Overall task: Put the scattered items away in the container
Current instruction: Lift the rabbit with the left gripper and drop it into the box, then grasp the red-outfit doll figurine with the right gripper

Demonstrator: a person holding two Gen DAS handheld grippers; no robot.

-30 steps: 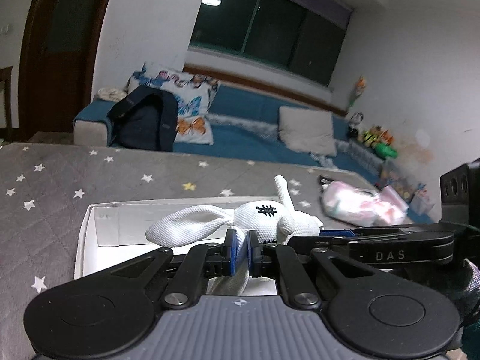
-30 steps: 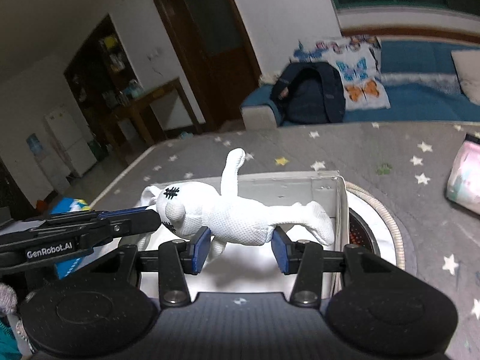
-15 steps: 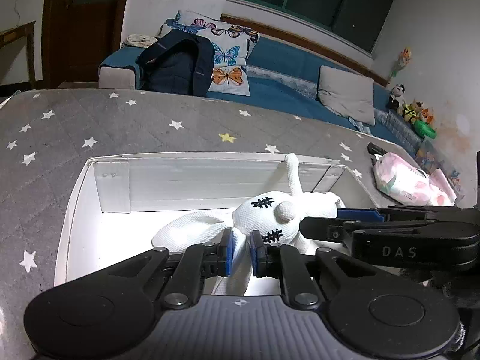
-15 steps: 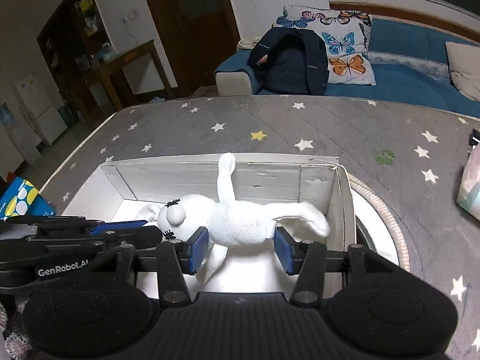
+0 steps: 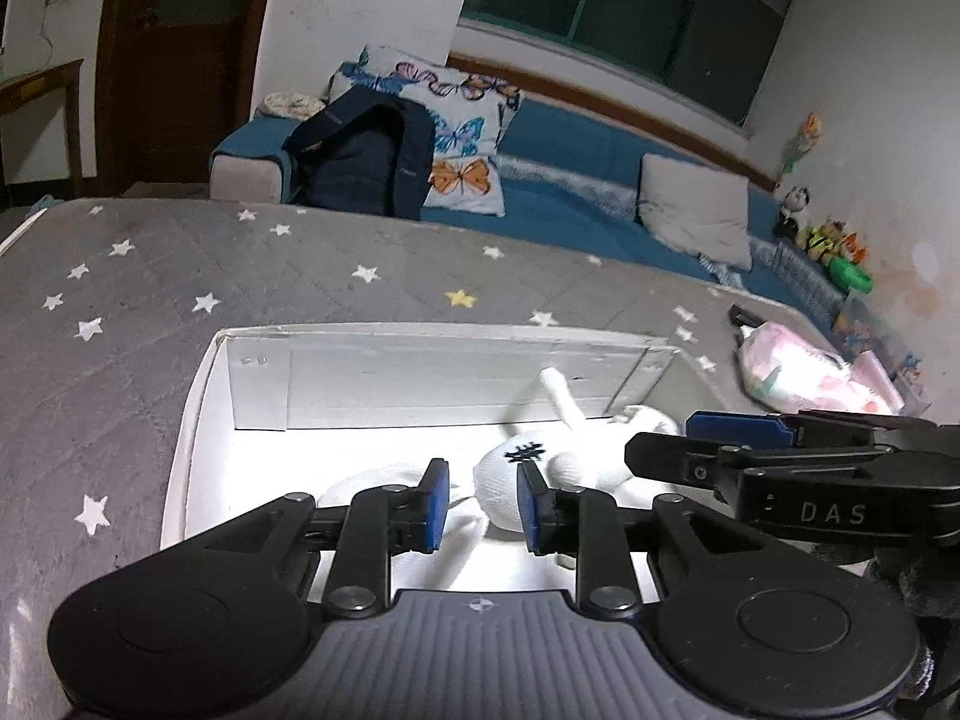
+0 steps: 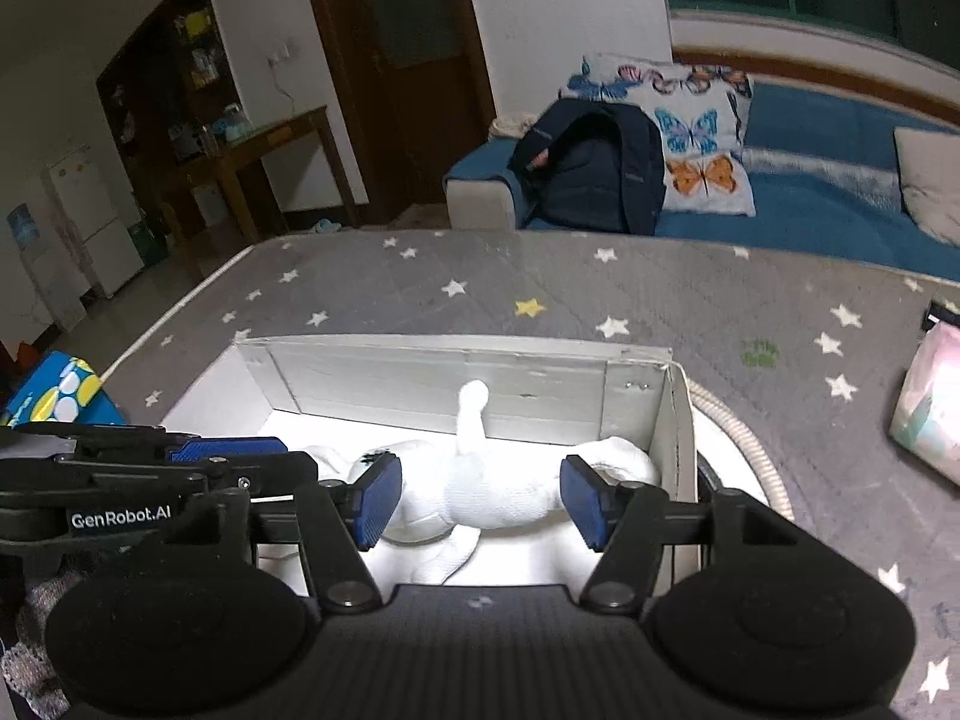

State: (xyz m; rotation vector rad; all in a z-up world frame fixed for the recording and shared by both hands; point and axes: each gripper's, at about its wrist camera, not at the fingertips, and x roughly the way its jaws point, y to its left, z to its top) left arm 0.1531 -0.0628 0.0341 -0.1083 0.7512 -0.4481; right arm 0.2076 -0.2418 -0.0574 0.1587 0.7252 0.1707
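A white plush rabbit [image 5: 516, 471] lies on the floor of the white open box [image 5: 384, 339] on the grey star-patterned bed. My left gripper [image 5: 477, 507] is open just above the rabbit's ear and head, touching nothing. My right gripper [image 6: 477, 501] is open wide, its pads on either side of the rabbit's body [image 6: 492, 486] without pressing it. One rabbit limb sticks up against the box's far wall [image 6: 444, 381]. Each gripper shows in the other's view, beside the rabbit.
A pink soft package [image 5: 804, 375] lies on the bed right of the box, also in the right wrist view [image 6: 930, 402]. A round tray rim [image 6: 744, 450] shows under the box's right side. A blue patterned carton [image 6: 54, 393] sits at the left. A blue sofa with a dark backpack [image 5: 366, 162] stands behind.
Both grippers lowered the rabbit into the box, then opened and let it go. It now rests on the box floor.
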